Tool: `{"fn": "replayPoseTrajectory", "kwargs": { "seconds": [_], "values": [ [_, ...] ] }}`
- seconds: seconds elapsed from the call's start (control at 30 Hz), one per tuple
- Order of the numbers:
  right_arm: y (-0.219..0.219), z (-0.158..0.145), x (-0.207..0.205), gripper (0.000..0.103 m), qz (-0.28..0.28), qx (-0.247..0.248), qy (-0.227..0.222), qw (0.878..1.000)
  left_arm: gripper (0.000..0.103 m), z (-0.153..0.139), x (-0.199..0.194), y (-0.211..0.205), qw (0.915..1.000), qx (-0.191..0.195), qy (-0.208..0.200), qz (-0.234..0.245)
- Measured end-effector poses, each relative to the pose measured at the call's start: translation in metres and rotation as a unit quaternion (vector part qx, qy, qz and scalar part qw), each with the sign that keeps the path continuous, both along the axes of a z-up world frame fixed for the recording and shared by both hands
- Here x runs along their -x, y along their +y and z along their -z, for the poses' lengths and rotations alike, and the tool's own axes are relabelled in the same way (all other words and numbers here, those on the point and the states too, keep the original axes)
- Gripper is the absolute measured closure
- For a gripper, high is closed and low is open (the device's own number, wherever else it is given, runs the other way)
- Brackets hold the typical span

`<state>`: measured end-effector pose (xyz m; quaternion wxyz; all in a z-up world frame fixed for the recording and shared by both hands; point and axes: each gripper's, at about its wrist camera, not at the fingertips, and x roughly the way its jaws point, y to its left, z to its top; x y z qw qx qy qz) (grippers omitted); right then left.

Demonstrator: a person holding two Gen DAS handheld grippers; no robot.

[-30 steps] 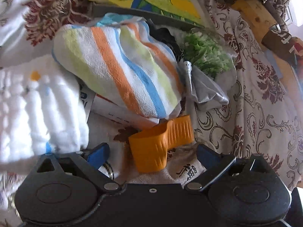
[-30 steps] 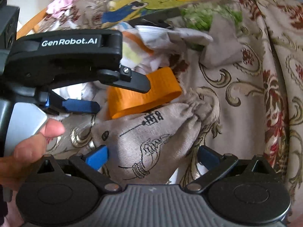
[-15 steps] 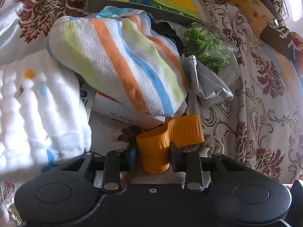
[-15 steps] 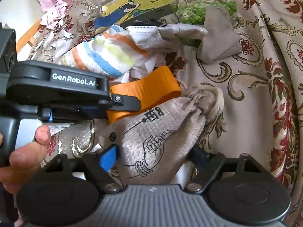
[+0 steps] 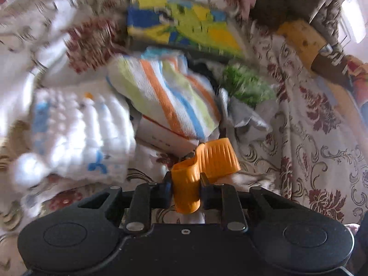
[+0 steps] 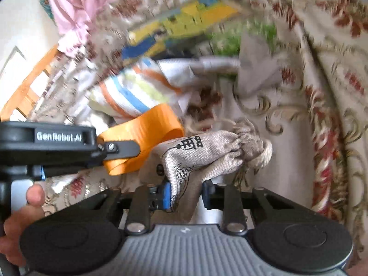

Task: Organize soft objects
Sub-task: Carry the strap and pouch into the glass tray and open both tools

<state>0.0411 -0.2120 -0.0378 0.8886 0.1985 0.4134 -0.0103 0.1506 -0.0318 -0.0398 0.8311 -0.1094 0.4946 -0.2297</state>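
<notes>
My left gripper (image 5: 185,189) is shut on an orange ribbed band (image 5: 202,168) and holds it lifted above the patterned cloth. The band also shows in the right wrist view (image 6: 142,138), pinched by the left gripper (image 6: 115,154). My right gripper (image 6: 185,192) is shut on a beige drawstring pouch (image 6: 207,154) with black printed drawings and lifts it. A striped towel (image 5: 168,99) lies just beyond the band. A white quilted cloth (image 5: 76,133) lies at the left.
A floral bedspread (image 5: 310,142) covers the surface. A colourful cartoon picture board (image 5: 184,30) lies at the back. A green bag (image 5: 246,82) and grey cloth (image 5: 248,117) sit right of the towel. A white box (image 5: 165,138) lies under the towel.
Both grippers have lifted and pulled back with their objects. The right gripper has closed fully on the pouch. The pile now looks farther away and blurred by motion.
</notes>
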Motion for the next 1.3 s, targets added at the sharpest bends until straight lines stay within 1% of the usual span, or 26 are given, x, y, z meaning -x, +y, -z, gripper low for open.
{"fn": "replayPoseTrajectory", "kwargs": {
  "seconds": [0.1,0.17,0.23,0.33,0.4,0.5,0.63,0.7,0.77,0.87,0.97,1.0,1.13,1.3],
  "values": [
    [0.007,-0.02,0.014,0.076,-0.011,0.039,-0.048,0.998,0.08,-0.019,0.019,0.007,0.9988,0.004,-0.047,-0.012],
    [0.011,-0.033,0.02,0.076,-0.016,0.066,-0.075,0.995,0.08,-0.033,0.028,0.01,0.9964,0.011,-0.08,-0.024],
    [0.012,-0.047,0.024,0.076,-0.019,0.089,-0.101,0.991,0.08,-0.045,0.033,0.014,0.994,0.018,-0.103,-0.032],
    [0.012,-0.067,0.02,0.075,-0.029,0.123,-0.136,0.983,0.08,-0.065,0.029,0.016,0.9893,0.035,-0.133,-0.05],
    [0.01,-0.079,0.006,0.075,-0.035,0.133,-0.151,0.979,0.08,-0.076,0.019,0.017,0.9865,0.054,-0.14,-0.066],
    [0.0,-0.098,-0.03,0.074,-0.057,0.148,-0.175,0.972,0.08,-0.09,-0.01,0.015,0.982,0.074,-0.147,-0.092],
    [-0.01,-0.107,-0.104,0.07,-0.086,0.155,-0.193,0.965,0.08,-0.095,-0.067,0.006,0.9768,0.064,-0.165,-0.121],
    [-0.013,-0.102,-0.146,0.07,-0.09,0.16,-0.191,0.964,0.079,-0.09,-0.1,0.001,0.976,0.054,-0.165,-0.131],
    [-0.015,-0.091,-0.183,0.07,-0.088,0.159,-0.183,0.966,0.079,-0.08,-0.135,-0.003,0.9766,0.043,-0.159,-0.138],
    [-0.02,-0.073,-0.226,0.07,-0.085,0.154,-0.178,0.968,0.079,-0.06,-0.184,-0.004,0.9784,0.044,-0.131,-0.154],
    [-0.028,-0.054,-0.262,0.07,-0.075,0.127,-0.16,0.976,0.079,-0.041,-0.221,-0.006,0.9797,0.039,-0.109,-0.164],
    [-0.03,-0.047,-0.274,0.07,-0.074,0.119,-0.15,0.979,0.079,-0.035,-0.233,-0.009,0.9804,0.032,-0.103,-0.164],
    [-0.038,-0.024,-0.309,0.07,-0.061,0.099,-0.11,0.987,0.078,-0.01,-0.262,-0.02,0.9836,0.005,-0.079,-0.162],
    [-0.045,-0.003,-0.329,0.069,-0.041,0.094,-0.068,0.992,0.077,0.009,-0.285,-0.032,0.9865,-0.029,-0.047,-0.154]
  ]
}}
